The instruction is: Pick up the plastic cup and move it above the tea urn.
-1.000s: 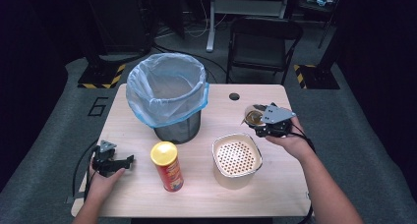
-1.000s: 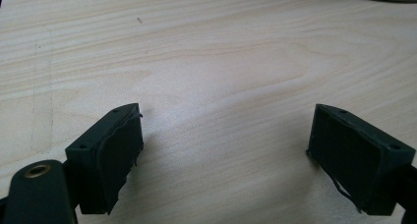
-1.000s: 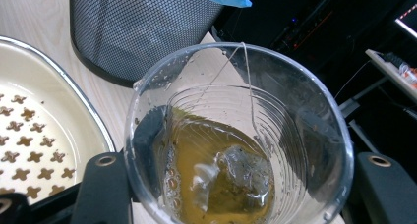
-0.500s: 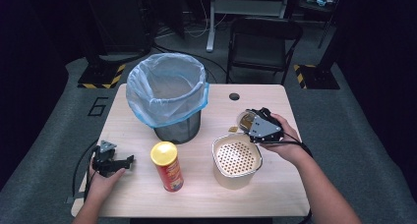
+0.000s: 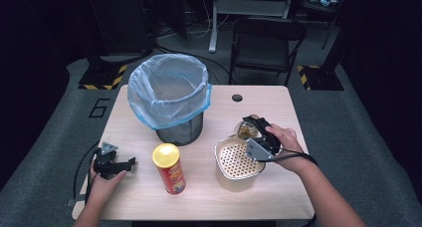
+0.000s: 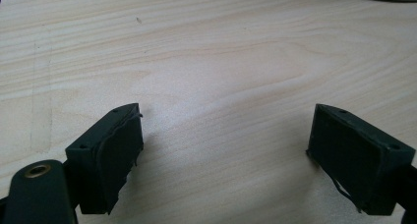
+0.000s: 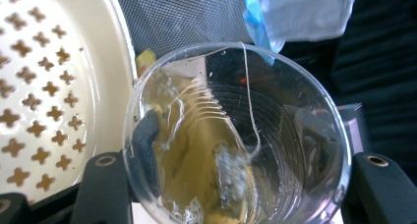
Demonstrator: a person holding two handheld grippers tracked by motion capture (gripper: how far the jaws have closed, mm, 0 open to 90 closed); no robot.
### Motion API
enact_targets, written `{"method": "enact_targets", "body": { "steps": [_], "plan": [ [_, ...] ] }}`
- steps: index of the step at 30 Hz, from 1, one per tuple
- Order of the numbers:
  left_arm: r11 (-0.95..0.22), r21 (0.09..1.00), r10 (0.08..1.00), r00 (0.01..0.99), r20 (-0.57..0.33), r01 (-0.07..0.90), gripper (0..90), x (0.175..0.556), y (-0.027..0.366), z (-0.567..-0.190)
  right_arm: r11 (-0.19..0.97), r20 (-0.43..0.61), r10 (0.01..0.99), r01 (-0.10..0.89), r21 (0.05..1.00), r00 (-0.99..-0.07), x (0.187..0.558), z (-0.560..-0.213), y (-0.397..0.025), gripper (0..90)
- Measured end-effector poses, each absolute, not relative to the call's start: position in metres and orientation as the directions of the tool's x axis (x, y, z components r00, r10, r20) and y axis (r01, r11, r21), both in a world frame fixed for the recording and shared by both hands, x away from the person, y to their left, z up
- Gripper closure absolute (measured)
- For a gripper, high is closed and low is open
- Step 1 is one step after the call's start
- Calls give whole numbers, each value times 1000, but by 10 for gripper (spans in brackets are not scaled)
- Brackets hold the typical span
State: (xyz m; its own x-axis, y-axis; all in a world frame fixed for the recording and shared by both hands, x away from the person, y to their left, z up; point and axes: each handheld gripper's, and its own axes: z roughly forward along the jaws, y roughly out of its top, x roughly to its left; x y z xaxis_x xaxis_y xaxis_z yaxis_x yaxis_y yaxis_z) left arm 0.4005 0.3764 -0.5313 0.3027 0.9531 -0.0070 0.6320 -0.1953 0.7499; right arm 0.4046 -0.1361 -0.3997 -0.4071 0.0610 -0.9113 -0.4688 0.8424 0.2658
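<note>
The clear plastic cup (image 7: 236,135), ribbed on its inside wall and holding yellowish tea with a soaked tea bag (image 7: 231,177) whose string runs up to the rim, sits clamped between the two black jaws of the right gripper (image 5: 255,132); the jaws press on the cup's opposite sides, opened just to its width. In the high view the cup (image 5: 246,130) is held above the table, just past the far edge of the cream square container with a perforated strainer insert (image 5: 238,162), and it looks tipped, its mouth leaning toward that container. In the right gripper view the strainer (image 7: 54,86) lies to the left of the cup, its rim nearly touching the cup's wall, so the pour, if that is what is in hand, turns on this: the cup's long axis must lean further toward the cross-shaped holes, with the lip brought over the insert and not over bare table. The right hand is the nearer one by far. The left gripper (image 5: 113,163) rests low at the near left of the light wooden table (image 5: 278,102), jaws spread wide with nothing between them; its own view has bare wood grain between the pads (image 6: 118,155). A mesh bin lined with a blue plastic bag (image 5: 169,95) stands behind, and a red crisp tube with a yellow lid (image 5: 169,168) stands between the two hands, well clear of the cup.
</note>
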Motion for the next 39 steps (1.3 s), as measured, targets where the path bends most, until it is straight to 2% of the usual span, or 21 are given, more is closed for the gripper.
{"method": "enact_targets", "body": {
  "steps": [1,2,3,4,5,6,7,8,9,10,11,12,13,14,15,19,20,35,36,39],
  "plan": [
    [-196,750,953,303,-6,632,130,400,376,-531,847,-924,36,-479,230,-380,401,-401,-134,372],
    [-196,750,953,303,-6,632,130,400,376,-531,854,-955,-28,-504,130,-295,396,-404,-131,371],
    [-196,750,953,303,-6,632,130,400,376,-531,854,-955,-28,-504,130,-295,396,-404,-131,371],
    [-196,750,953,303,-6,632,130,400,376,-531,856,-967,-64,-511,75,-248,393,-407,-129,371],
    [-196,750,953,303,-6,632,130,400,376,-531,858,-975,-105,-514,11,-196,390,-410,-127,371],
    [-196,750,953,303,-6,632,130,400,376,-531,849,-979,-175,-520,-97,-103,386,-413,-123,371],
    [-196,750,953,303,-6,632,130,400,376,-531,849,-979,-175,-520,-97,-103,386,-413,-123,371],
    [-196,750,953,303,-6,632,130,400,376,-531,833,-969,-245,-513,-205,-10,382,-417,-120,372],
    [-195,750,953,303,-7,632,130,400,376,-531,833,-969,-245,-513,-205,-10,382,-417,-120,372],
    [-196,750,953,303,-6,632,130,400,376,-531,816,-954,-295,-507,-277,47,379,-418,-119,372],
    [-196,750,953,303,-6,632,130,400,376,-531,816,-954,-295,-507,-277,47,379,-418,-119,372],
    [-196,750,953,303,-6,632,130,400,376,-531,775,-917,-371,-496,-392,145,374,-419,-116,372],
    [-196,750,953,303,-6,632,130,400,376,-531,775,-917,-371,-496,-392,145,374,-419,-116,372],
    [-196,750,953,303,-6,632,130,400,376,-531,761,-902,-410,-493,-421,136,373,-421,-116,371],
    [-196,750,953,303,-6,632,130,400,376,-531,715,-862,-475,-491,-497,180,371,-423,-114,369],
    [-196,750,953,303,-7,632,130,400,376,-531,698,-851,-483,-495,-517,208,366,-430,-114,369],
    [-196,750,953,304,-6,631,130,400,376,-531,723,-871,-449,-492,-486,200,365,-429,-116,368],
    [-198,750,952,306,-6,631,130,400,376,-531,712,-882,-425,-528,-463,201,364,-428,-113,362],
    [-198,749,952,306,-7,632,130,400,376,-531,681,-866,-449,-542,-492,222,364,-423,-109,362],
    [-196,747,952,305,-9,635,130,400,376,-531,673,-862,-452,-547,-498,229,365,-424,-108,361]
  ]
}}
